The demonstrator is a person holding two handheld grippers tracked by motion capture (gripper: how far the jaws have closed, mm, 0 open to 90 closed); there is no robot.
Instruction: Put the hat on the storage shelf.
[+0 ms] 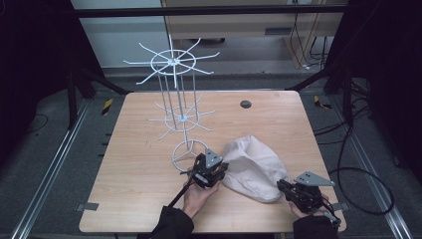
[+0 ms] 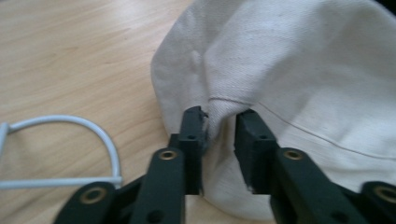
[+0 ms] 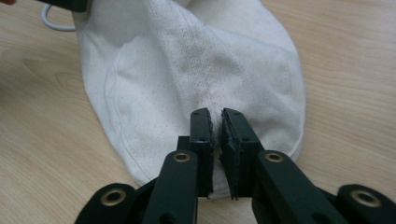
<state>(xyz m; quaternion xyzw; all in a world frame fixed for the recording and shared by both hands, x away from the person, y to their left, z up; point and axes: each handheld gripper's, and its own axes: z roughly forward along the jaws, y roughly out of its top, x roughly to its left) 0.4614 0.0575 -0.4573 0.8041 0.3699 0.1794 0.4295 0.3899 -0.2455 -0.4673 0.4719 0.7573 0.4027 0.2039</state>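
— Where is the cloth bag (image 1: 254, 167) lying?

— It is lying on the table (image 1: 139, 164), on the near right part, just beside the round base of the white wire rack (image 1: 175, 107).

— What is the left hand-held gripper (image 1: 215, 172) doing?

— It is pinching a fold at the bag's left edge; its jaws are standing a little apart with cloth bunched between them.

— And the right hand-held gripper (image 1: 284, 188)?

— It is gripping the bag's near right edge, with its jaws nearly together and a thin layer of cloth caught between them.
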